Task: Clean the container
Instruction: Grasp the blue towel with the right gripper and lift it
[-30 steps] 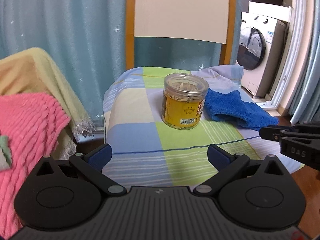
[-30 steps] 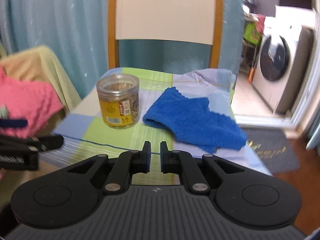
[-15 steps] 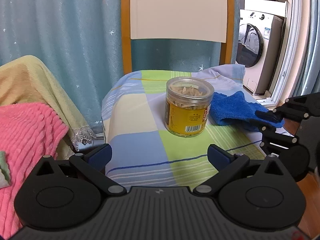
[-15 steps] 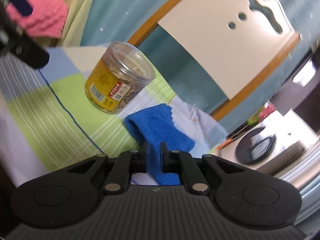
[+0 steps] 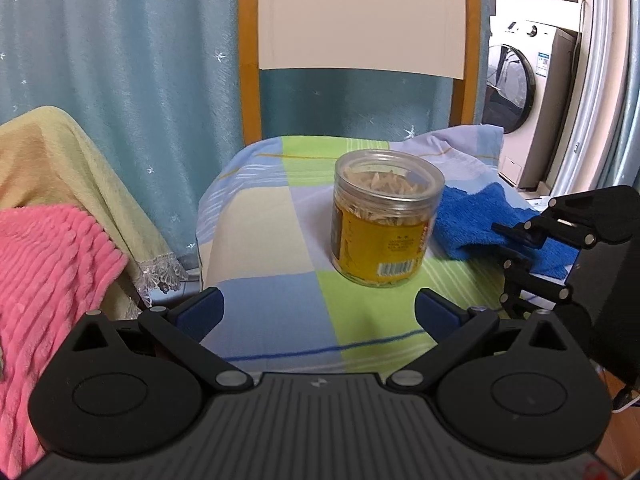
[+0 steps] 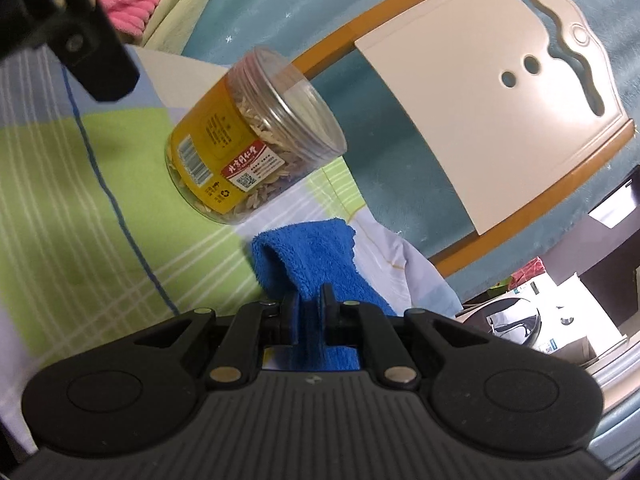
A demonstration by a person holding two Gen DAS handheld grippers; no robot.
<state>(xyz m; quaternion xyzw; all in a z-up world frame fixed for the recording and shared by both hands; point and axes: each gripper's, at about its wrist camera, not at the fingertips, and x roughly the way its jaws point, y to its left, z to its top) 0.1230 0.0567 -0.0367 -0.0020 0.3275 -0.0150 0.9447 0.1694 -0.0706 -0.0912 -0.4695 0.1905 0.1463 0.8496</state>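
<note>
Right gripper [image 6: 308,312] pinched on blue towel [image 6: 316,264], fold between its fingers. Left gripper [image 5: 320,312] spread wide, holding nothing, over checked cloth [image 5: 260,232] on the chair [image 5: 360,20] seat. Jar [image 5: 386,216] upright just ahead of left gripper, right of centre, touching towel: clear plastic, yellow label, barcode, pale slivers inside. Beyond: teal curtain [image 5: 120,60], washing machine [image 5: 528,96] far right

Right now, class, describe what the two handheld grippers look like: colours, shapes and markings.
The left gripper has a black ribbed body, two round black discs, silver pivot pins and blue finger pads. The right gripper has the same black ribbed body, discs and brass-coloured pins, with black fingers. Each carries a small pale logo at centre.
</note>
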